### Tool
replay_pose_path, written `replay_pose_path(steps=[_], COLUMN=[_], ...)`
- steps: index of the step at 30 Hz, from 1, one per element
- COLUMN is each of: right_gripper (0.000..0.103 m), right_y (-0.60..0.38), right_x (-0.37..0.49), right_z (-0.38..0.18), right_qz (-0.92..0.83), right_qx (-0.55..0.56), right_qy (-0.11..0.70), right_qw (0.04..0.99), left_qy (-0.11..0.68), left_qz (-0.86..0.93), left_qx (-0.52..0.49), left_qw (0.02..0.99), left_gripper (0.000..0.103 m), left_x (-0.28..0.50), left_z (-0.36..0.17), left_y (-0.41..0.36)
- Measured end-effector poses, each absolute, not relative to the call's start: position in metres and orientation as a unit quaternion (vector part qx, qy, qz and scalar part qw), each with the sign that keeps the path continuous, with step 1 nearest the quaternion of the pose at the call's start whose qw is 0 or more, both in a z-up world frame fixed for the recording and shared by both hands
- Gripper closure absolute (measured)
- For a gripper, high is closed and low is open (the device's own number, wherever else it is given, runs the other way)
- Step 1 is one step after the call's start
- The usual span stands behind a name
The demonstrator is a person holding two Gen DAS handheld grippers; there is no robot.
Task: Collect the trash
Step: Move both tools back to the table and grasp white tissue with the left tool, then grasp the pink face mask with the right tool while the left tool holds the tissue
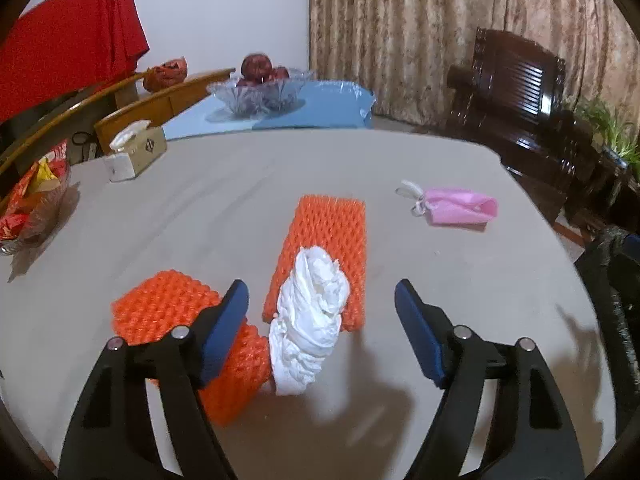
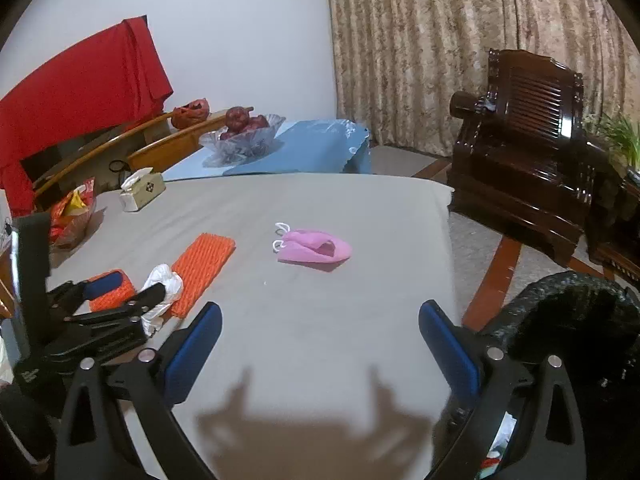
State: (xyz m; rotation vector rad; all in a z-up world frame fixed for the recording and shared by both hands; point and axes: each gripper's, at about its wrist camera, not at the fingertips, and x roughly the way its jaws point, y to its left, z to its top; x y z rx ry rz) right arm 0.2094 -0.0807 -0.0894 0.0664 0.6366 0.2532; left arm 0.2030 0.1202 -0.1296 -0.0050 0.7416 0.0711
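Note:
A crumpled white tissue lies on the grey table, partly on a flat orange foam net. A second orange foam net lies to its left, under my left finger. My left gripper is open just above the tissue, its fingers on either side of it. A pink face mask lies further right. In the right wrist view my right gripper is open and empty above bare table; the mask, tissue and nets lie ahead and to the left.
A tissue box, a glass bowl of snack packets and a glass fruit bowl stand at the back left. A dark wooden armchair stands to the right. A black bag is at the table's right edge.

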Motion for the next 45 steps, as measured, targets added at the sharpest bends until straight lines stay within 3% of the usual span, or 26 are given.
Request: replay_pose_path(steps=[4, 9, 14, 26, 45], right_gripper=[0.006, 0.006, 0.006, 0.006, 0.009], right_y=[-0.076, -0.077, -0.077, -0.076, -0.047], right_x=[0.217, 0.224, 0.228, 0.248, 0.364], right_z=[-0.094, -0.1, -0.105, -0.103, -0.144], right_qz=[0.127, 0.128, 0.13, 0.129, 0.122], right_qx=[0.031, 0.033, 0.036, 0.041, 0.034], right_qy=[0.318, 0.324, 0.329, 0.318, 0.378], right_qw=[0.939, 0.937, 0.935, 0.938, 0.917], left_qy=[0.383, 0.404, 0.398, 0.351, 0.358], left_qz=[0.04, 0.034, 0.031, 0.009, 0.017], left_qx=[-0.004, -0.006, -0.005, -0.034, -0.041], left_qw=[0.923, 0.914, 0.917, 0.936, 0.933], left_gripper=[0.04, 0.069, 0.077, 0.078, 0.078], left_x=[0.213, 0.221, 0.219, 0.214, 0.282], left_z=[-0.143, -0.154, -0.154, -0.113, -0.126], left_y=[0.124, 0.125, 0.124, 0.115, 0.116])
